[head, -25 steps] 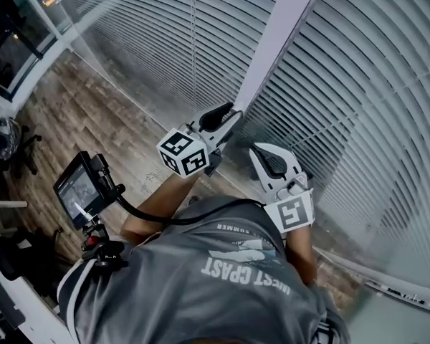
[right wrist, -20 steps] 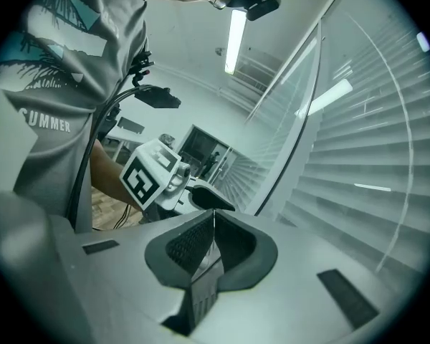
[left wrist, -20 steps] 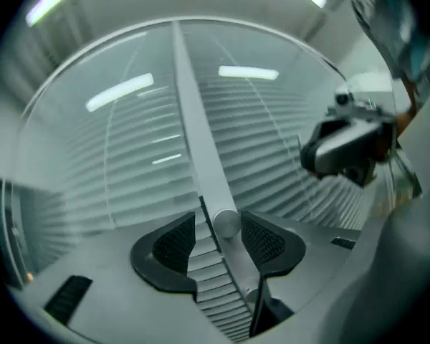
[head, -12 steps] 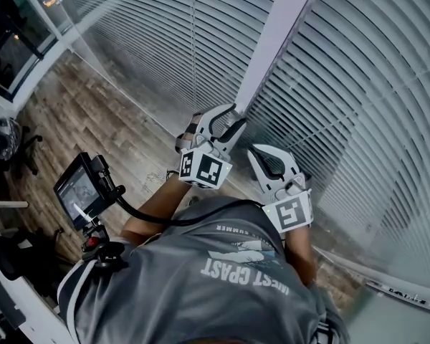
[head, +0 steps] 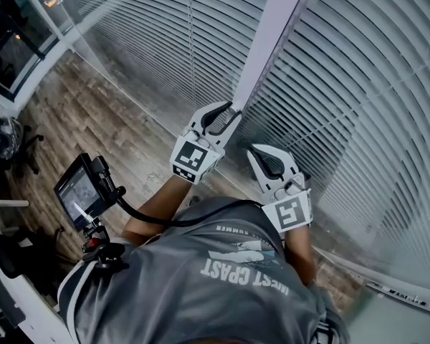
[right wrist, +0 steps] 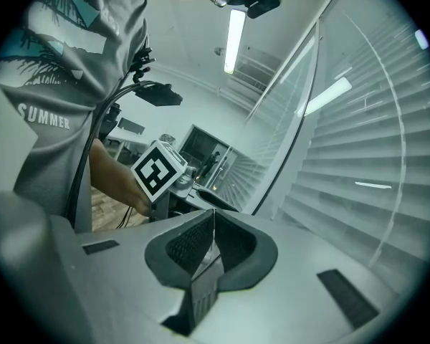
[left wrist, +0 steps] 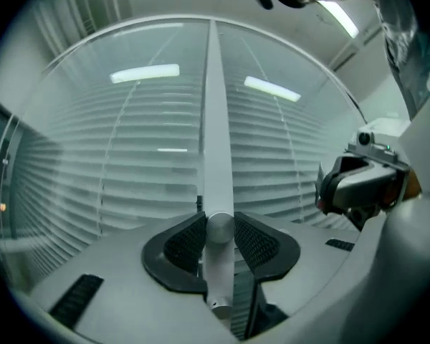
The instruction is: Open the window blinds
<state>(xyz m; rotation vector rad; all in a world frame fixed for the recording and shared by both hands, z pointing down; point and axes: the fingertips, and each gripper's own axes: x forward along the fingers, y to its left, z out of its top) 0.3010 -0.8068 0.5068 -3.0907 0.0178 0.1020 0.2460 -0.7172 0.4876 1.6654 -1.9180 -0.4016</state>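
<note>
Jaws of left gripper [left wrist: 219,229] just closed onto tilt wand [left wrist: 216,120], presumably to twist slats [left wrist: 150,156] open. Right gripper [right wrist: 212,228] jaws together, empty, parked.

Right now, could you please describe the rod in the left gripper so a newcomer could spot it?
Find the broad pale upright post between the two white slatted window blinds. Before it hangs a slim pale grey wand, on which the left gripper's jaws have just been closing. Unlike the thin cords nearby, it is a rigid round rod.
</note>
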